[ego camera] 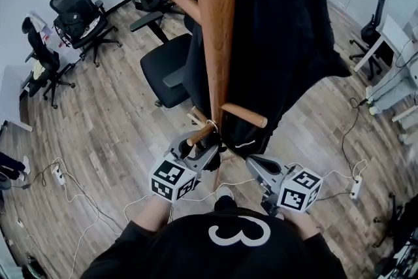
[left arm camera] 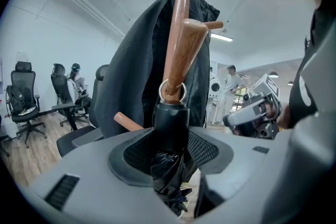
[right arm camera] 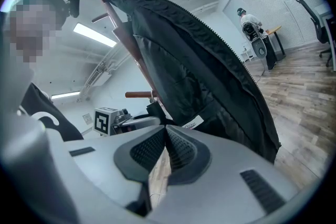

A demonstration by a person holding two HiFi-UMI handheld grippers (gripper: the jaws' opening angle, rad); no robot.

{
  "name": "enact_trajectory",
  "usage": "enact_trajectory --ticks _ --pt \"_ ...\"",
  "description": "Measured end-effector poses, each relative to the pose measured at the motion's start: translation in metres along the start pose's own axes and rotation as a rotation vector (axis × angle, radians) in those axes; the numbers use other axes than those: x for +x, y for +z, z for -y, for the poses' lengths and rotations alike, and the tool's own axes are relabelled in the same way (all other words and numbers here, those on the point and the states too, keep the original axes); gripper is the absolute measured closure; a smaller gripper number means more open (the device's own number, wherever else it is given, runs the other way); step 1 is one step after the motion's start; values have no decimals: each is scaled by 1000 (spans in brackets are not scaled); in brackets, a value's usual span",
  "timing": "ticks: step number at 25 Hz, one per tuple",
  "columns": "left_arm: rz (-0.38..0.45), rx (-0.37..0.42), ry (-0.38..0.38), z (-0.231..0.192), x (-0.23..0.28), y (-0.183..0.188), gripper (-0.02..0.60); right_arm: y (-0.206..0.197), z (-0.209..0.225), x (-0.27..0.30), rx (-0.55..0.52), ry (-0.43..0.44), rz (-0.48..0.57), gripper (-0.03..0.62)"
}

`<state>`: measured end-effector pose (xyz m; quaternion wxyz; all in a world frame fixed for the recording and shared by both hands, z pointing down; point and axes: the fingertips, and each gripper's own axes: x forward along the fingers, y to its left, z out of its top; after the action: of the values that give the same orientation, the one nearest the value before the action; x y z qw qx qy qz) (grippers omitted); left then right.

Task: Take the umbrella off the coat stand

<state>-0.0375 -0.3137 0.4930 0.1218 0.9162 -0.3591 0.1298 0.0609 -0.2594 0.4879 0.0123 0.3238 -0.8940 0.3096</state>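
A wooden coat stand (ego camera: pixel 214 23) rises right in front of me, with a black jacket (ego camera: pixel 281 29) draped over it. A folded black umbrella (left arm camera: pixel 170 128) hangs by a metal ring (left arm camera: pixel 172 91) from a lower peg (left arm camera: pixel 189 44). My left gripper (left arm camera: pixel 170 152) is shut on the umbrella just under its cap, and the black fabric bunches below between the pads (left arm camera: pixel 207 147). In the head view the left gripper (ego camera: pixel 209 152) sits at that peg (ego camera: pixel 199 135). My right gripper (ego camera: pixel 255 163) hovers to the right of the stand. In the right gripper view its jaws (right arm camera: pixel 165 131) are shut and hold nothing.
Other pegs (ego camera: pixel 245 115) stick out of the pole. A black office chair (ego camera: pixel 166 68) stands just behind the stand, and more chairs (ego camera: pixel 78 10) line the far left wall. Cables and power strips (ego camera: pixel 356 187) lie on the wood floor. A person (left arm camera: pixel 229 78) stands in the background.
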Motion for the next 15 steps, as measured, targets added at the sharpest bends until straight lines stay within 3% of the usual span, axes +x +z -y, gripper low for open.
enact_trajectory --ticks 15 --pt "-1 -37 11 2 -8 6 377 -4 -4 -5 5 -2 -5 568"
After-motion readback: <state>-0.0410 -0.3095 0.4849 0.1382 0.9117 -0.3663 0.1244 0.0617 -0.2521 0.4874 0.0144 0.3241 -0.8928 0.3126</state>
